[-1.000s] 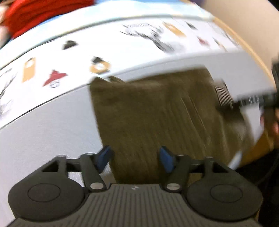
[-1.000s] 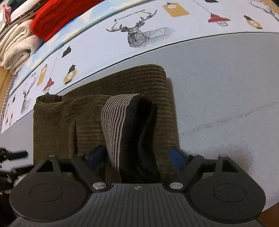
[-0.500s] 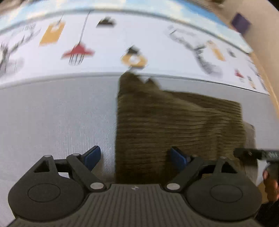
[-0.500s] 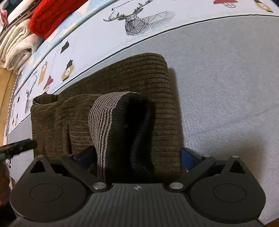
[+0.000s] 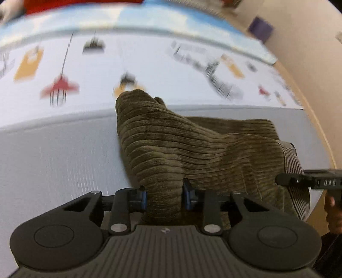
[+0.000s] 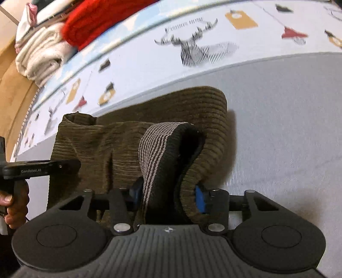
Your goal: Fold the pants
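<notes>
The olive corduroy pants (image 5: 192, 149) lie folded on the grey sheet (image 5: 53, 160). My left gripper (image 5: 163, 196) is closing, and its blue pads pinch a raised bunch of corduroy at the pants' near left edge. My right gripper (image 6: 168, 196) is closing too. The striped waistband (image 6: 158, 145) and a fold of the pants (image 6: 192, 111) stand between its pads and are squeezed. The pinched cloth rises off the sheet in both views. Each view shows the other gripper's body at its side edge.
A printed band with deer and lamps (image 6: 192, 49) runs behind the grey sheet (image 6: 288, 128). A red cloth (image 6: 102, 19) and folded white towels (image 6: 40, 57) are stacked at the far left. A wooden edge (image 6: 12, 96) borders the bed. A person's hand (image 6: 15, 211) grips the left handle.
Both grippers stood open over the pants and have now closed on the cloth. The left one shifted onto the pants' left edge, and the cloth there now bunches upward.
</notes>
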Available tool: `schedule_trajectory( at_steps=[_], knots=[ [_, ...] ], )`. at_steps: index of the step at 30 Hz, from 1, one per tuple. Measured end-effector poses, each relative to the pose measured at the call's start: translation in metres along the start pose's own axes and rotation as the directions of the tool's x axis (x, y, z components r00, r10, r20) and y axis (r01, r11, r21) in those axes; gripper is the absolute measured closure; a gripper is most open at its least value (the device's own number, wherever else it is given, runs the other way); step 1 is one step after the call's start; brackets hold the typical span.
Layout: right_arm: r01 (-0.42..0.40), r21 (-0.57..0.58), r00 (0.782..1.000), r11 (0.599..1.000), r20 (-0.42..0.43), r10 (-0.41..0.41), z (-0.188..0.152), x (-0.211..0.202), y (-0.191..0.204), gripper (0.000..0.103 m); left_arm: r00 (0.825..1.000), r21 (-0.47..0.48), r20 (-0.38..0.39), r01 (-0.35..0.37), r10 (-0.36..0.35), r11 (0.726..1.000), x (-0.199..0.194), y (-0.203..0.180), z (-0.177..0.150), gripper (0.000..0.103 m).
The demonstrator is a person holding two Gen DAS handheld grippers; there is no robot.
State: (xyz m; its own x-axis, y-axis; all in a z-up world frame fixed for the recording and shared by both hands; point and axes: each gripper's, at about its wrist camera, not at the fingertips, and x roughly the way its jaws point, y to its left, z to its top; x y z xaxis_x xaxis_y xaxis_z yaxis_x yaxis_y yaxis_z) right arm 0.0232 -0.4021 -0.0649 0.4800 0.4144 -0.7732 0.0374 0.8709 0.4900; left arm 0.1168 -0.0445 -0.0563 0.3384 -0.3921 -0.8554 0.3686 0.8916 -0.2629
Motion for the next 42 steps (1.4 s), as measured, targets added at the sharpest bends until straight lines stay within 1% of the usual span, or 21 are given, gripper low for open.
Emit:
schedule_trajectory(
  at_steps=[3, 6, 8, 16, 20, 22, 23, 24, 25, 26, 27, 28, 29, 31, 33, 34, 35, 37, 38, 40, 42],
  knots=[
    [-0.046, -0.03, 0.993, 0.999, 0.104, 0.048, 0.012, -0.012, 0.009, 0.059, 0.993, 0.025, 0.121, -0.01, 0.007, 1.0, -0.018, 0.002, 0.008, 0.069],
    [-0.067, -0.085, 0.976, 0.994, 0.201, 0.083, 0.025, -0.017, 0.022, 0.059, 0.973, 0.008, 0.231, -0.018, 0.016, 1.0, -0.032, 0.011, 0.021, 0.069],
    [-0.08, -0.113, 0.962, 0.99, 0.25, 0.106, 0.035, -0.015, 0.031, 0.059, 0.955, 0.005, 0.292, -0.047, 0.043, 0.999, -0.038, 0.017, 0.027, 0.069],
    [-0.087, -0.183, 0.942, 0.979, 0.306, 0.141, 0.068, 0.015, 0.065, 0.059, 0.925, -0.07, 0.362, -0.098, 0.117, 0.993, -0.044, 0.051, 0.049, 0.069],
    [-0.098, -0.215, 0.927, 0.972, 0.335, 0.168, 0.078, 0.024, 0.079, 0.059, 0.911, -0.126, 0.392, -0.088, 0.131, 0.988, -0.05, 0.074, 0.057, 0.069],
    [-0.095, -0.206, 0.928, 0.974, 0.336, 0.161, 0.083, 0.032, 0.082, 0.057, 0.916, -0.158, 0.375, -0.088, 0.143, 0.983, -0.045, 0.082, 0.061, 0.064],
    [-0.08, -0.19, 0.935, 0.979, 0.327, 0.14, 0.086, 0.039, 0.083, 0.055, 0.92, -0.18, 0.355, -0.105, 0.164, 0.978, -0.042, 0.086, 0.062, 0.059],
    [-0.049, -0.172, 0.945, 0.984, 0.31, 0.102, 0.089, 0.047, 0.084, 0.05, 0.922, -0.205, 0.333, -0.132, 0.196, 0.97, -0.039, 0.091, 0.063, 0.059],
    [0.009, -0.157, 0.957, 0.988, 0.289, 0.037, 0.091, 0.058, 0.084, 0.044, 0.915, -0.236, 0.319, -0.176, 0.247, 0.956, -0.037, 0.094, 0.063, 0.059],
    [0.076, -0.144, 0.961, 0.987, 0.275, -0.034, 0.092, 0.067, 0.085, 0.042, 0.91, -0.245, 0.313, -0.2, 0.272, 0.949, -0.037, 0.095, 0.064, 0.059],
    [0.156, -0.118, 0.955, 0.981, 0.273, -0.119, 0.092, 0.074, 0.083, 0.042, 0.91, -0.247, 0.309, -0.204, 0.277, 0.947, -0.037, 0.096, 0.064, 0.058],
    [0.201, -0.087, 0.948, 0.976, 0.269, -0.171, 0.093, 0.077, 0.081, 0.042, 0.915, -0.247, 0.303, -0.195, 0.267, 0.949, -0.038, 0.095, 0.064, 0.058],
    [0.2, -0.058, 0.949, 0.978, 0.262, -0.178, 0.094, 0.078, 0.077, 0.041, 0.92, -0.244, 0.295, -0.187, 0.257, 0.952, -0.038, 0.095, 0.064, 0.057],
    [0.135, -0.027, 0.96, 0.99, 0.251, -0.124, 0.094, 0.075, 0.074, 0.041, 0.928, -0.217, 0.29, -0.173, 0.233, 0.961, -0.038, 0.092, 0.063, 0.057],
    [0.099, -0.038, 0.968, 0.994, 0.237, -0.088, 0.092, 0.074, 0.075, 0.038, 0.936, -0.185, 0.278, -0.168, 0.215, 0.968, -0.035, 0.089, 0.062, 0.057],
    [0.096, -0.052, 0.971, 0.994, 0.224, -0.082, 0.091, 0.075, 0.077, 0.035, 0.946, -0.169, 0.257, -0.16, 0.2, 0.973, -0.033, 0.087, 0.061, 0.057],
    [0.093, -0.062, 0.975, 0.994, 0.206, -0.079, 0.09, 0.078, 0.078, 0.034, 0.956, -0.158, 0.225, -0.157, 0.19, 0.975, -0.027, 0.088, 0.058, 0.057],
    [0.096, -0.086, 0.984, 0.992, 0.161, -0.082, 0.088, 0.087, 0.082, 0.031, 0.977, -0.131, 0.104, -0.173, 0.187, 0.976, -0.005, 0.087, 0.051, 0.057],
    [0.136, -0.106, 0.983, 0.985, 0.137, -0.121, 0.086, 0.093, 0.084, 0.03, 0.977, -0.092, 0.024, -0.211, 0.214, 0.973, 0.009, 0.086, 0.045, 0.057],
    [0.159, -0.111, 0.985, 0.981, 0.089, -0.15, 0.083, 0.103, 0.083, 0.024, 0.967, -0.021, 0.026, -0.255, 0.255, 0.967, 0.011, 0.076, 0.04, 0.056],
    [0.161, -0.087, 0.983, 0.983, 0.102, -0.152, 0.082, 0.1, 0.083, 0.024, 0.968, -0.058, 0.042, -0.243, 0.246, 0.968, 0.004, 0.077, 0.04, 0.055]
  ],
)
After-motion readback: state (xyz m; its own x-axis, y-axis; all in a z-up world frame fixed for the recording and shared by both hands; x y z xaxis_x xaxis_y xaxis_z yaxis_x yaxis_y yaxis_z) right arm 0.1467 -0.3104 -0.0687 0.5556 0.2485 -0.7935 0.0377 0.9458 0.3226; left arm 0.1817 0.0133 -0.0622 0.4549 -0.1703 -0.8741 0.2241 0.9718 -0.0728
